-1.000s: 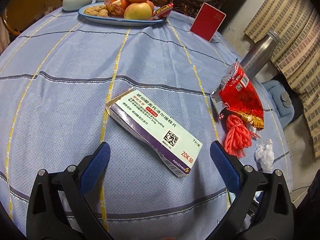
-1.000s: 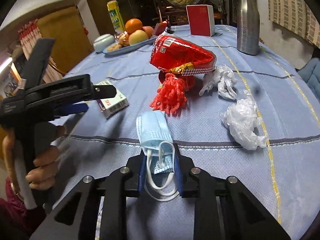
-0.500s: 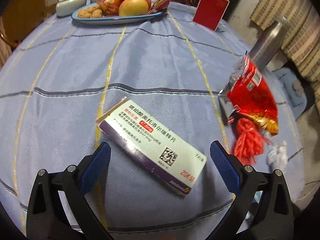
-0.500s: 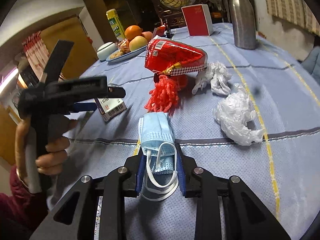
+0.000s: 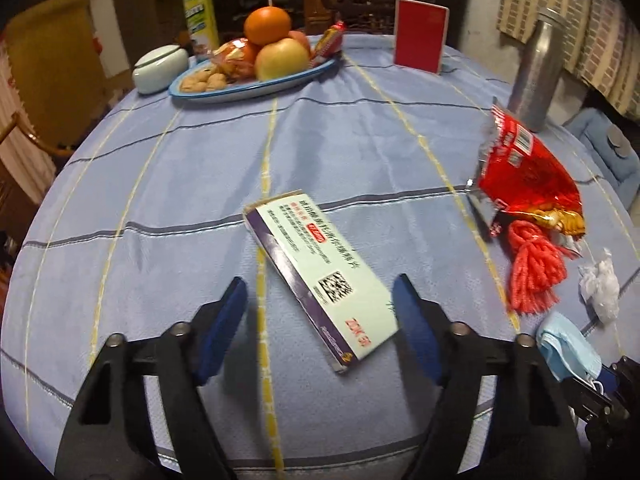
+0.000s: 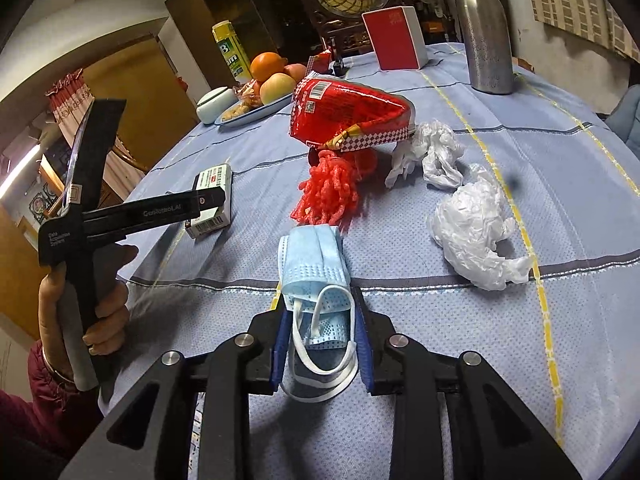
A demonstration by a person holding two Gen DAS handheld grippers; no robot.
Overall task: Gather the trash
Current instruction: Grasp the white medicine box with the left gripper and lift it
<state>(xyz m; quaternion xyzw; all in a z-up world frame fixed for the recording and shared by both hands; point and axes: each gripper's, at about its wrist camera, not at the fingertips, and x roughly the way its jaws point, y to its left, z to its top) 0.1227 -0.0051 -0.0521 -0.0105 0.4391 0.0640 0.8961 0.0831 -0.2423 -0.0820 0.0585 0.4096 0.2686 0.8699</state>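
Blue striped tablecloth (image 5: 168, 184) is carrying scattered litter. Left gripper (image 5: 320, 312) is closing around the white-and-purple cardboard medicine box (image 5: 316, 276), pads not yet touching. Right gripper (image 6: 320, 344) is pinching the crumpled pale-blue face mask (image 6: 316, 264). Risk: the skewed box twisting free as the pads meet its corners.

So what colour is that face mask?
Light blue face mask with white ear loops; clearest in the right wrist view.

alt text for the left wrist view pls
The left gripper is closing around a medicine box lying flat on a blue tablecloth, pads not yet touching it. To the right lie a red snack bag, red yarn and a blue mask.
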